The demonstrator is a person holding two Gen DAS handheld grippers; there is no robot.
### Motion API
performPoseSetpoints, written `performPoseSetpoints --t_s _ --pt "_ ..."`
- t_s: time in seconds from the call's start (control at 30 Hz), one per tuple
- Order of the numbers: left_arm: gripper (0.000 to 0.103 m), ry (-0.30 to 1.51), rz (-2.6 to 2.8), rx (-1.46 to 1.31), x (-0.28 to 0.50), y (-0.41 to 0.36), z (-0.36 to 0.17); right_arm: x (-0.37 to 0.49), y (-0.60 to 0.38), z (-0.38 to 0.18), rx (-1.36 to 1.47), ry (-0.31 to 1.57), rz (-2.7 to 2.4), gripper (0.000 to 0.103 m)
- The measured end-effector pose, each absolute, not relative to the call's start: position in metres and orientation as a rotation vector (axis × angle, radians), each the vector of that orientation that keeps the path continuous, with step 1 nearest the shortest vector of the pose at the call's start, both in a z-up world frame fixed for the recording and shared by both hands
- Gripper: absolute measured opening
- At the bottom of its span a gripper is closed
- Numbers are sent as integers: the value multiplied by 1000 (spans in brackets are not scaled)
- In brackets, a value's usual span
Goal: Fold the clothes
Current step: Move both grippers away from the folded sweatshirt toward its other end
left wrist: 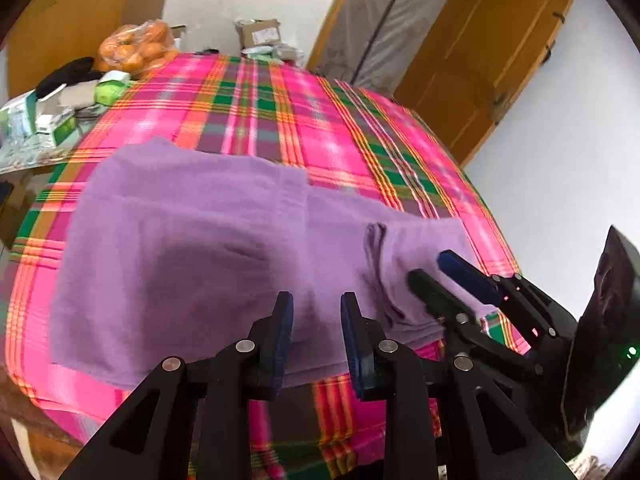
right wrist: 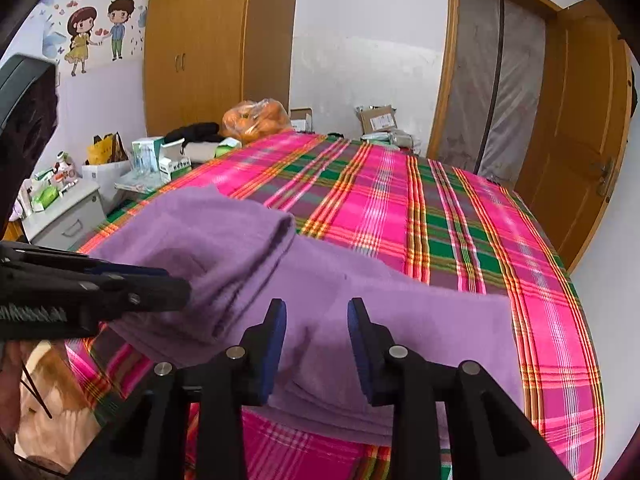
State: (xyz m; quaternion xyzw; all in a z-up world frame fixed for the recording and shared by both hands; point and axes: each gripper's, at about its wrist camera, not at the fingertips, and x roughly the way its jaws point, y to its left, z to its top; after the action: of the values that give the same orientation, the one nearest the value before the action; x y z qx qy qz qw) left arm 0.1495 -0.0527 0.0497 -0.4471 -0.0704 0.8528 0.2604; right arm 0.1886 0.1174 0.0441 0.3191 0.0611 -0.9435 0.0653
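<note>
- I see the bed's plaid cover, pink, green and orange, filling most of both views.
- On its near side lies the purple garment, spread wide, one end folded into stacked layers.
- My left gripper hovers over the garment's near edge, fingers spread apart, nothing between them.
- My right gripper is likewise spread and empty above the purple cloth, beside the left one.
- Far off by the wall, a bag of oranges sits next to small boxes.
</note>
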Motion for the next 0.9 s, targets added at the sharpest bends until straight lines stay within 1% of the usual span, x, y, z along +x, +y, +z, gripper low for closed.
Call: performPoseSetpoints --t_s 0.1,0.27,0.43,0.57,0.83,0.9 --pt "27 -236 2350 -1229 145 -83 52 187 112 48 938 175 -2836 32" --pt "27 -300 2454 -1319 130 -133 43 185 102 55 897 159 -2816 32" --pt "27 -402 2488 -1388 122 -169 31 170 76 52 900 160 -2722 32" --pt "27 -420 2496 -1422 120 -183 22 162 49 45 901 190 -2654 32" --pt "27 -385 2511 -1496 120 -198 0 154 14 17 979 257 -2528 32" --pt "35 -418 2494 -1512 120 -205 -6 157 8 6 1013 284 -2496 32"
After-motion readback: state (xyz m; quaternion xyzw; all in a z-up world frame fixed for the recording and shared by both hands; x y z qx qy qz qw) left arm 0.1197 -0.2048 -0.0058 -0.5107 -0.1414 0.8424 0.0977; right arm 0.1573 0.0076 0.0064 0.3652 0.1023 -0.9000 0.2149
